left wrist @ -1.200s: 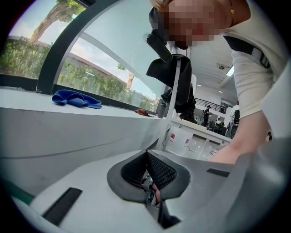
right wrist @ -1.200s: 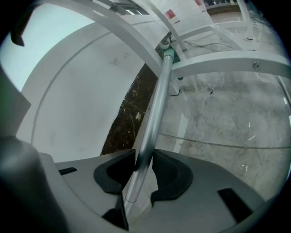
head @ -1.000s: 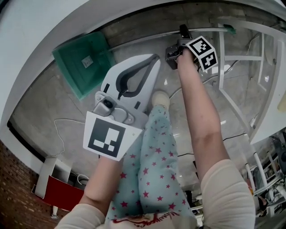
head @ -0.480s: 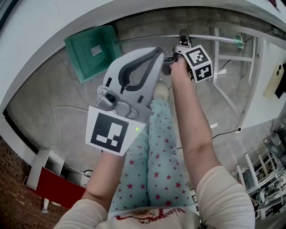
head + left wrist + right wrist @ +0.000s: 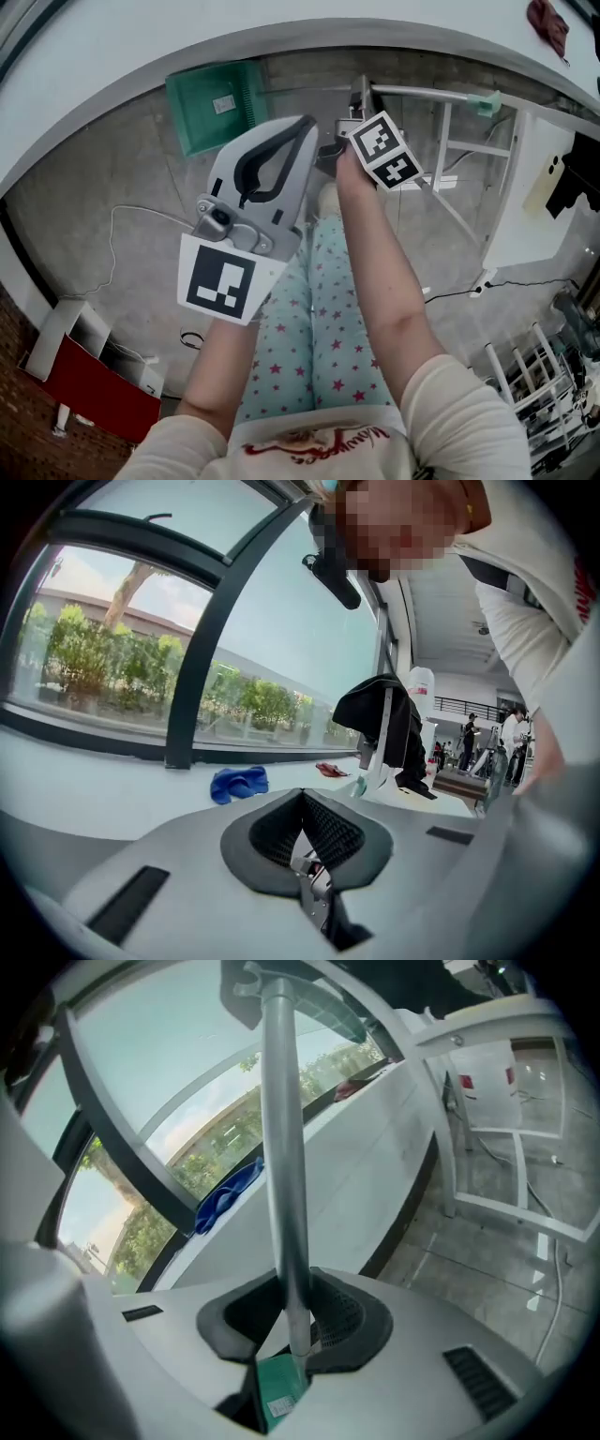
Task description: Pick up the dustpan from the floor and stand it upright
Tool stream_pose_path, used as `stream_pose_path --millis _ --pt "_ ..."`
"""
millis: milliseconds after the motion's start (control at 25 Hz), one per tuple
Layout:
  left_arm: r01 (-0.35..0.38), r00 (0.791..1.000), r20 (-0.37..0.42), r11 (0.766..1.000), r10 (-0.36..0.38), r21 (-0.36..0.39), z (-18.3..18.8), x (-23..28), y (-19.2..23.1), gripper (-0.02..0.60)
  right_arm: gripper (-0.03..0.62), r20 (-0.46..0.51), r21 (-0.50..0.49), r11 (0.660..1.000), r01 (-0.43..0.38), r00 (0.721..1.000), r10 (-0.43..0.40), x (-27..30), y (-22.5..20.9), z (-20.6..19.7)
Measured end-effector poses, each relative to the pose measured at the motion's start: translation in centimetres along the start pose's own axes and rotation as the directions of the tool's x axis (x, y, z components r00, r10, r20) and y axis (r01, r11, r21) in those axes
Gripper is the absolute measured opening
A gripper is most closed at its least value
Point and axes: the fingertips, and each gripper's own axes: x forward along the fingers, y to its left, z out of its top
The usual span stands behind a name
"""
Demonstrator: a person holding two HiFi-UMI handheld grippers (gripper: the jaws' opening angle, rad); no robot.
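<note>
Right gripper [image 5: 292, 1330] fingers [image 5: 349, 1318] just closed on dustpan handle [image 5: 279, 1147]; left gripper [image 5: 302, 829] empty

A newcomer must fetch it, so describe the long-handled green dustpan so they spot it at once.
Start at the grey concrete floor below the long white window ledge. Near the ledge's foot is the green plastic dustpan, a flat scoop bearing a white label, its long silver metal handle clamped in the right tongs. Unlike the white tube frame beside it, it is green.
</note>
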Motion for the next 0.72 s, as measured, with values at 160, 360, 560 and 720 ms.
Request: stream_pose_path --millis 160,360,560,720 --pt "-0.046 0.999 0.011 0.999 0.046 -0.015 0.4 -2.5 0.7 0.020 0.101 -0.034 -0.093 0.995 -0.044 0.999 0.041 -0.1 3.6 -0.5" --pt "-0.153 0.988 0.021 0.988 0.154 -0.022 0.4 -7.2 3.7 0.020 0.101 -0.061 -0.212 0.972 -0.103 0.994 0.092 -0.3 9.1 -1.6" --pt "-0.278 0.959 0.045 0.959 0.281 -0.048 1.5 -11.9 6.8 0.019 0.101 -0.143 -0.377 0.897 -0.232 0.971 0.191 -0.4 16.1 -4.5" --pt "-0.311 0.946 0.076 0.949 0.314 -0.048 3.5 -14.2 8.0 0.019 0.104 -0.213 -0.560 0.749 -0.354 0.935 0.283 -1.3 21.8 -6.7"
